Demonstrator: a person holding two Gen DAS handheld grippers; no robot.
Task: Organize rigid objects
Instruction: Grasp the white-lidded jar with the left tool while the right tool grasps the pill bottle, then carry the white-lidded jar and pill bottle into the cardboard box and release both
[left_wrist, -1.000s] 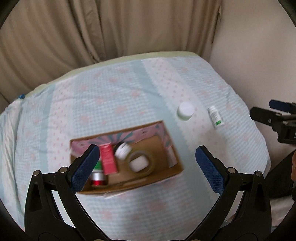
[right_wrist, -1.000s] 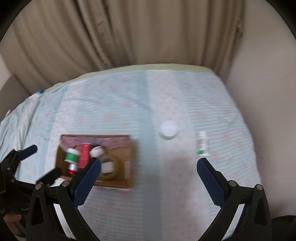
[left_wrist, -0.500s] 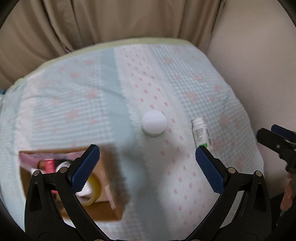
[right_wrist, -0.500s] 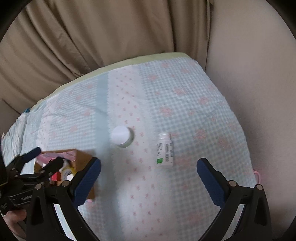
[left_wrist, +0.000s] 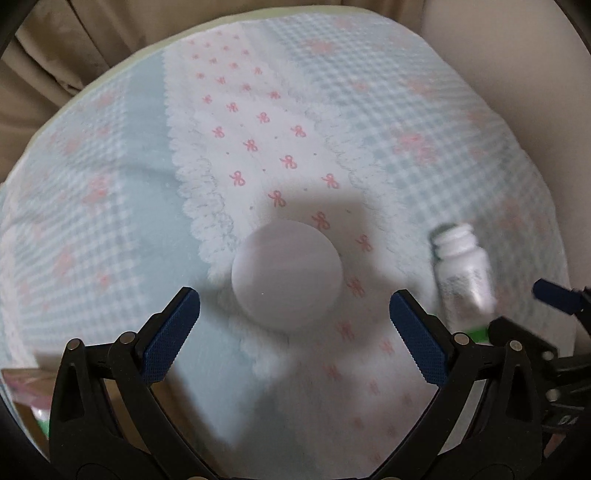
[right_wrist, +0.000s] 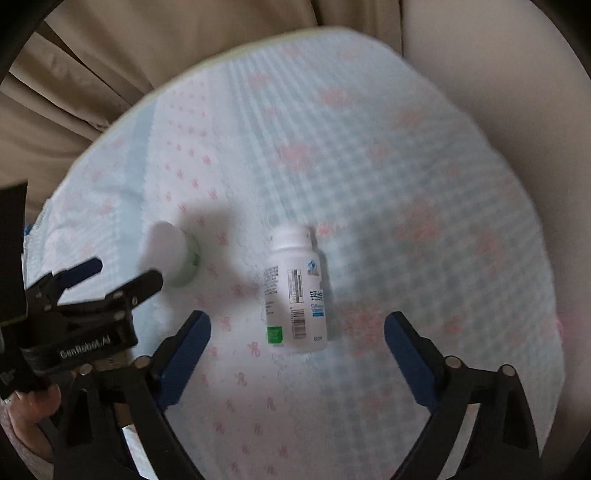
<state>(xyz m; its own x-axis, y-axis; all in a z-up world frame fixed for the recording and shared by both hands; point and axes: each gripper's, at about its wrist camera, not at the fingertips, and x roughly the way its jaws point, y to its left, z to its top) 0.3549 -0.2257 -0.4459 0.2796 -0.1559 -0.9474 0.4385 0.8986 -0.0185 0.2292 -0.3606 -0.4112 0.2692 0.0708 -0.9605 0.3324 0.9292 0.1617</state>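
A round white-lidded jar stands on the patterned cloth, just ahead of my open left gripper. It also shows in the right wrist view, with the left gripper beside it. A white bottle with a printed label lies on its side just ahead of my open right gripper. The bottle also shows at the right of the left wrist view, with the right gripper near it. Both grippers are empty.
The cardboard box holding other items shows only at the lower left edge of the left wrist view. Beige curtains hang behind the cloth-covered table. A pale wall runs along the right side.
Both grippers have moved right and down toward the cloth, away from the box. The jar now sits close before the left gripper, and the bottle close before the right one.
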